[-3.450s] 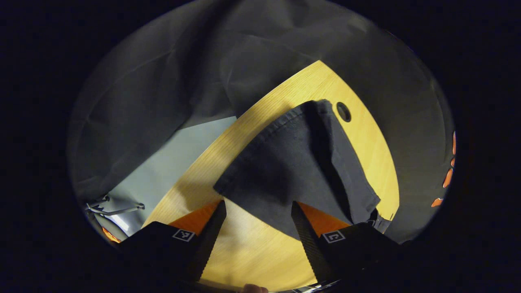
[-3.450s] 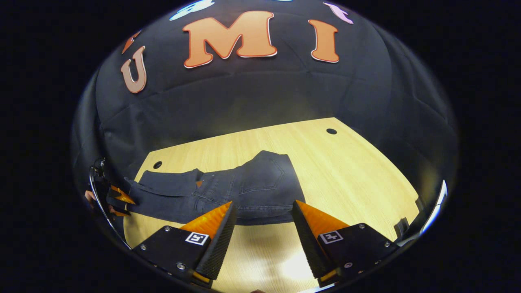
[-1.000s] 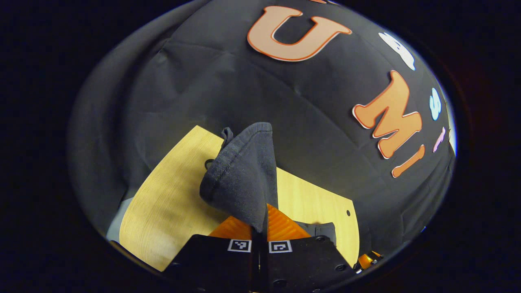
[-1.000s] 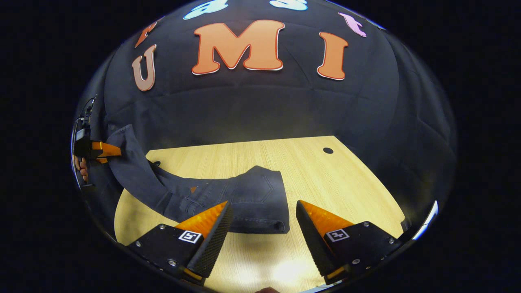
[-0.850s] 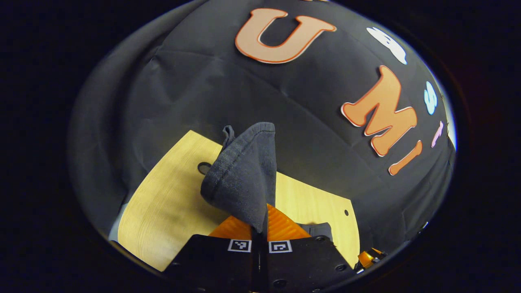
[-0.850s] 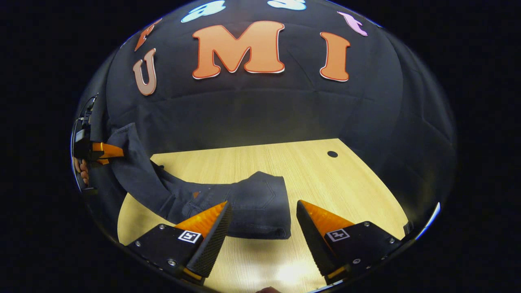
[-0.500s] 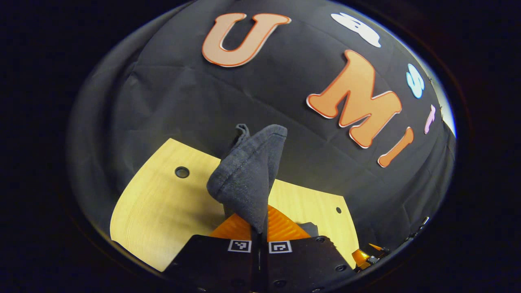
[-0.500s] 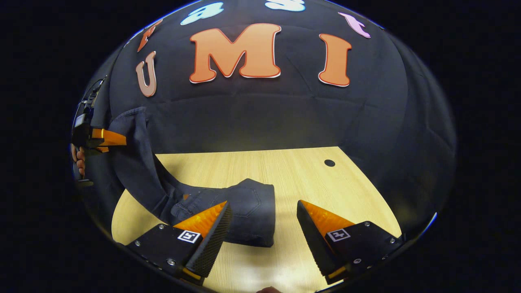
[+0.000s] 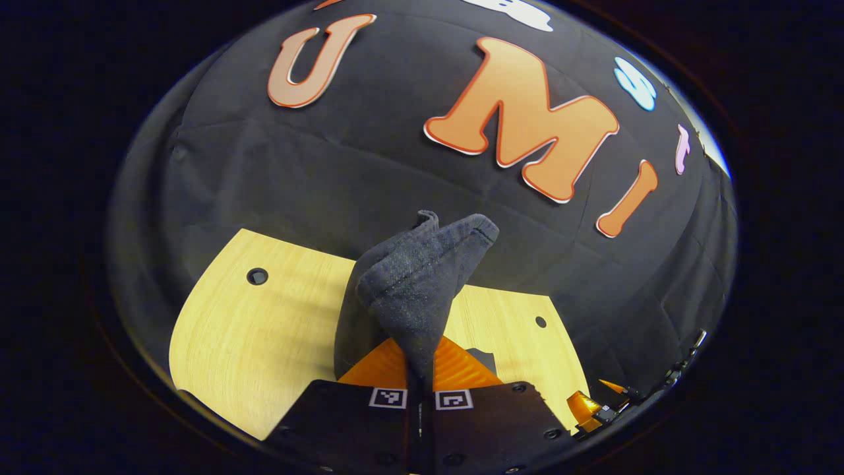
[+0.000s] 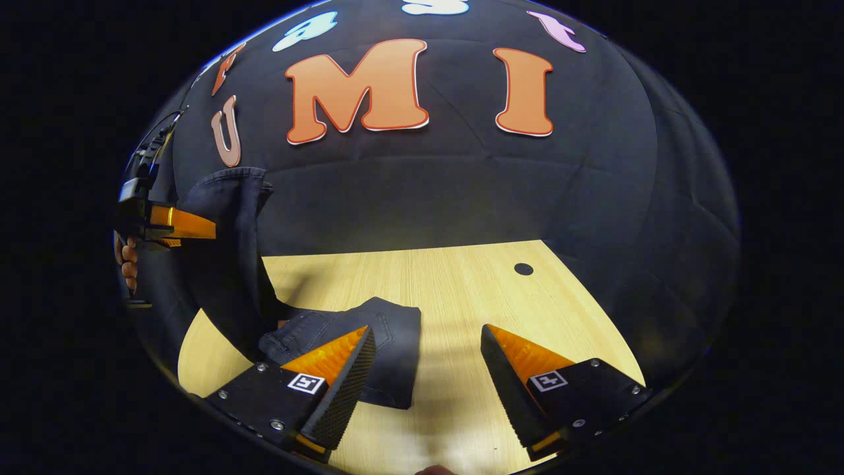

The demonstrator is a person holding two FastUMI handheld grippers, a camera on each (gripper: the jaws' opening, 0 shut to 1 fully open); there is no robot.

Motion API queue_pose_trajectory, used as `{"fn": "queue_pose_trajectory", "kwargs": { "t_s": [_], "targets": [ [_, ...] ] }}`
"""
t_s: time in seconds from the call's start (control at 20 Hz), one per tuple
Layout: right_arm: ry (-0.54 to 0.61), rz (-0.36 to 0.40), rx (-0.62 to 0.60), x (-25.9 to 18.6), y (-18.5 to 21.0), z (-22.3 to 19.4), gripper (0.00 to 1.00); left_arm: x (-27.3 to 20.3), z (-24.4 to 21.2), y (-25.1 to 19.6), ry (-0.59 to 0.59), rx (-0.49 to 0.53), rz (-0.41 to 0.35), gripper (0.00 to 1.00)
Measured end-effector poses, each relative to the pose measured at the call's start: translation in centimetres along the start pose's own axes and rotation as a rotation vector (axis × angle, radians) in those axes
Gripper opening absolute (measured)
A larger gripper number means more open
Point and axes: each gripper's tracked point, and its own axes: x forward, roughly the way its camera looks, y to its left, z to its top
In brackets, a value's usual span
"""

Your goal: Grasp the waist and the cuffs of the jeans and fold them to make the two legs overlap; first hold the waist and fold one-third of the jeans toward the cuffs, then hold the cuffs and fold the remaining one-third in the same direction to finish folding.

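Observation:
Dark jeans (image 10: 369, 343) lie partly on the wooden table (image 10: 461, 290), their folded waist part resting near my right gripper. The cuff end (image 10: 227, 224) hangs lifted at the left, held by my left gripper (image 10: 204, 227), with a hand (image 10: 125, 257) behind it. In the left gripper view the cuffs (image 9: 415, 290) bunch up between my left gripper (image 9: 420, 369), which is shut on them. My right gripper (image 10: 425, 343) stands open above the table, its left finger over the jeans' edge, nothing between the fingers. It also appears small at the lower right (image 9: 593, 402).
The table (image 9: 250, 330) has round cable holes (image 9: 257, 276) (image 9: 541, 322) (image 10: 523, 269). Bare wood lies to the right of the jeans. The black cloth wall closes off the back and sides.
The left gripper closed on the cuffs and raised them, swinging rightward. The jeans on the table have been dragged left and bunched shorter. The right gripper stays open.

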Motion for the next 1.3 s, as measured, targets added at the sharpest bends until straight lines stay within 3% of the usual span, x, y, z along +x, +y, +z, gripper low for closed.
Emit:
{"fn": "queue_pose_trajectory", "kwargs": {
  "t_s": [0.55, 0.85, 1.05, 1.2, 1.3],
  "targets": [
    [0.019, 0.037, -0.007, 1.8, -4.0, -0.4, 0.97, 5.3, -7.7, -9.4, 0.138, 0.136, -0.016, 0.01],
    [0.040, 0.026, 0.021, 2.4, -6.1, -1.2, 0.97, 7.7, -13.2, -12.0, 0.265, 0.308, 0.033, 0.02],
    [0.052, 0.013, 0.042, 3.0, -7.0, -1.6, 0.97, 6.4, -16.9, -14.2, 0.329, 0.390, -0.021, 0.24],
    [0.047, 0.018, 0.056, 3.2, -6.7, -1.2, 0.97, 4.4, -17.3, -16.5, 0.331, 0.374, -0.126, 0.59],
    [0.038, 0.025, 0.050, 3.5, -6.0, -0.6, 0.97, 3.2, -15.3, -17.8, 0.257, 0.390, -0.177, 0.86]
  ]
}}
